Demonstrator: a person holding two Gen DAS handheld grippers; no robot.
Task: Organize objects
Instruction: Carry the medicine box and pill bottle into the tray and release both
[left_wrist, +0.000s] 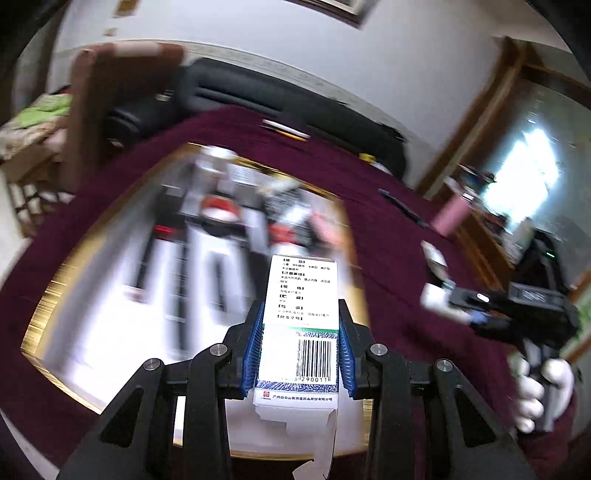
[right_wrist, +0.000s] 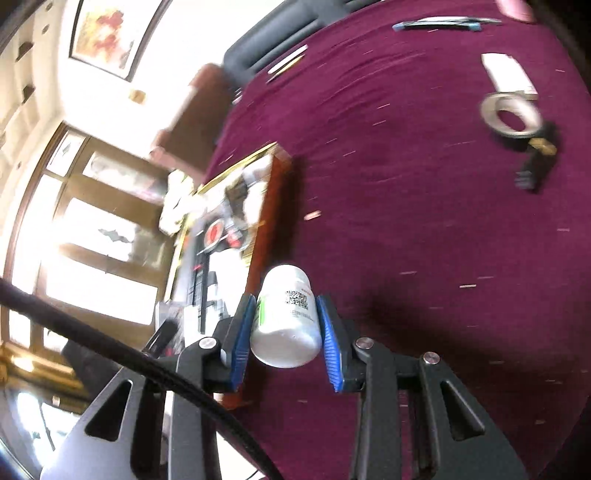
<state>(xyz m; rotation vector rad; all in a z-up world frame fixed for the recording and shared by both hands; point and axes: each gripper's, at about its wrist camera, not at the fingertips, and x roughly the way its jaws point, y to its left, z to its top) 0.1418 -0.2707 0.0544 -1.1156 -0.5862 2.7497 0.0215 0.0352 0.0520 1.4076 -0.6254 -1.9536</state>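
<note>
In the left wrist view, the left gripper (left_wrist: 301, 347) is pinching a white carton (left_wrist: 301, 325) between its blue pads (left_wrist: 255, 350), one pad on each long side, the barcode end near the camera and a torn flap hanging below. The carton is hanging over the near right part of a gold-rimmed tray (left_wrist: 40, 306) lying on the maroon cloth (left_wrist: 388, 221). The tray is already holding several things, but they are blurring too much to name; only red, black and white shapes are showing. To the right, the right gripper (left_wrist: 439, 299) is coming into view in a gloved hand (left_wrist: 535, 395), carrying something white, apart from the tray's right edge.

In the right wrist view, the right gripper (right_wrist: 286, 325) is squeezing a white bottle (right_wrist: 286, 317) lying sideways between its pads, a QR code label facing up. The bottle is hovering just right of the tray's (right_wrist: 266, 221) red-brown side wall, over the cloth (right_wrist: 406, 184), not yet above the tray. Far right on the cloth, a tape roll (right_wrist: 511, 112), a small black item (right_wrist: 535, 162) beside it, a white card (right_wrist: 506, 72) and a pen (right_wrist: 436, 25) are still lying loose, and two more pens (right_wrist: 288, 62) are sitting at the far edge.

Judging by this, the sorting is partway along: the tray is filling, two items are in transit, and several are waiting on the cloth.
</note>
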